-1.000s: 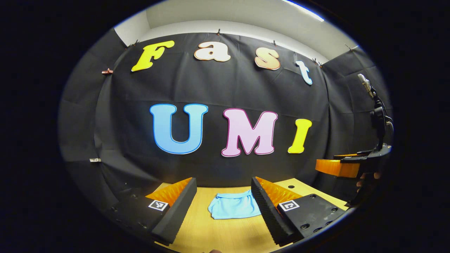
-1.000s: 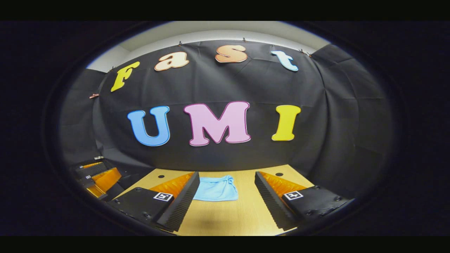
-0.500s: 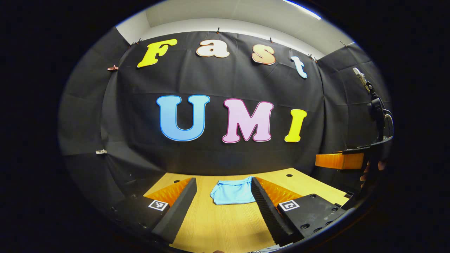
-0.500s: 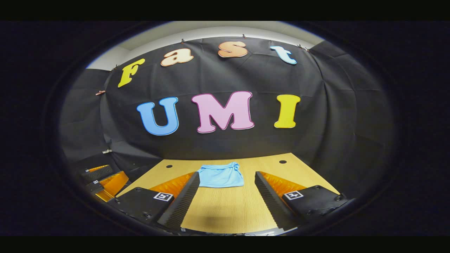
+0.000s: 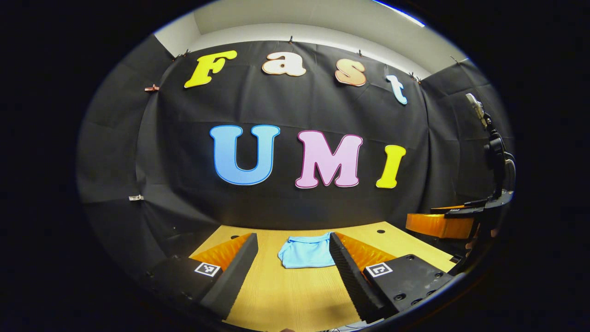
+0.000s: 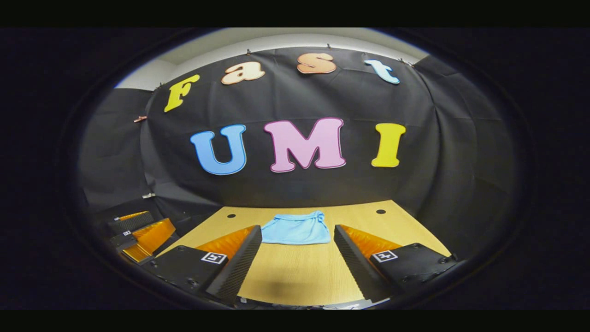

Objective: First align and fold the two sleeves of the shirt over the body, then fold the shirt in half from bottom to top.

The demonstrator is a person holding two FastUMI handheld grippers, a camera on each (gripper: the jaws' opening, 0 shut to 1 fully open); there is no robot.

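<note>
Black cloth walls back a pale wooden table [image 5: 295,295] in the booth; on it, low in the middle of the frame, my task's light blue shirt [image 5: 305,252] lies as a small, compact bundle, well away from both of my tools. My left gripper [image 5: 293,272] hangs above the near part of the table with its jaws spread wide and nothing between them; in the left gripper view the shirt sits just beyond the inner edge of the right-hand finger, untouched. My right gripper [image 6: 297,265] is likewise spread and empty; in the right gripper view the shirt [image 6: 296,229] rests past the fingertips, a little left of centre, with bare table [image 6: 304,272] between. That same right gripper also shows at the far right edge of the left gripper view, held up off the table by my hand.

Compared with a second ago, more tabletop shows in both views and the shirt sits higher and farther off; I read that as both grippers having drawn back and tipped. To my eye the shirt already looks folded, sleeves tucked and halves stacked, though the layers are too small to confirm; if so, the job is at or near its end, and only a check of the edges remains.
</note>
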